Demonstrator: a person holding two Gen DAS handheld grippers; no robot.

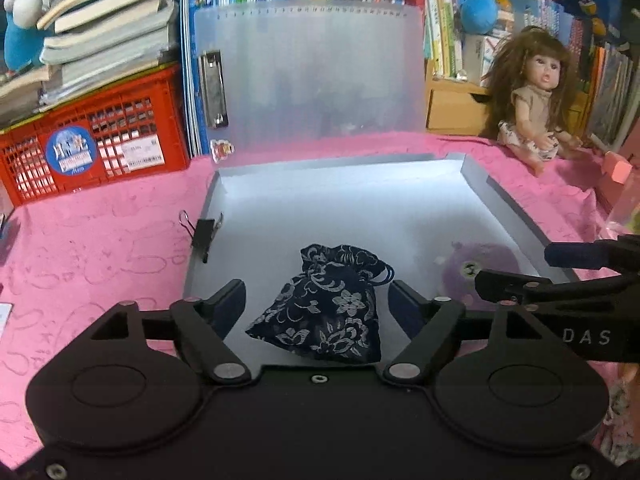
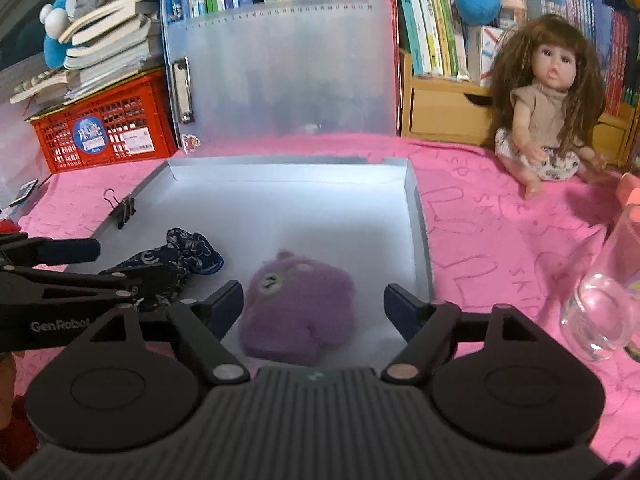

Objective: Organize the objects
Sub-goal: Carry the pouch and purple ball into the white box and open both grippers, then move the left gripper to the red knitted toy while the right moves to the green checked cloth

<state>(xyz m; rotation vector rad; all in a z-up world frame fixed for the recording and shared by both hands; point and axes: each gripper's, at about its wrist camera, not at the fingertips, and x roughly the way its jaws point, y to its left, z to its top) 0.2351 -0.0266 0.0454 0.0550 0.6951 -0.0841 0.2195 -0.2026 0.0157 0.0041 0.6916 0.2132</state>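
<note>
"DAS" reads on the right gripper (image 2: 314, 300) and "GenRobot" on the left gripper (image 1: 318, 300). Both stand with jaws spread, gripping nothing. In the open grey box (image 1: 500, 196), the floral pouch (image 1: 328, 312) lies between the left jaws and the purple plush (image 2: 298, 308) between the right.

The left wrist view looks forward and down, close over the open translucent box (image 1: 500, 196), from its left side; the right wrist view does likewise from its right; both share the box, its raised lid (image 2: 280, 76) and the doll (image 2: 548, 100).

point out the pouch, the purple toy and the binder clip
pouch (image 1: 324, 304), left wrist view, middle of the cloth
purple toy (image 2: 296, 304), right wrist view, its body
binder clip (image 2: 126, 210), right wrist view, black body
</note>
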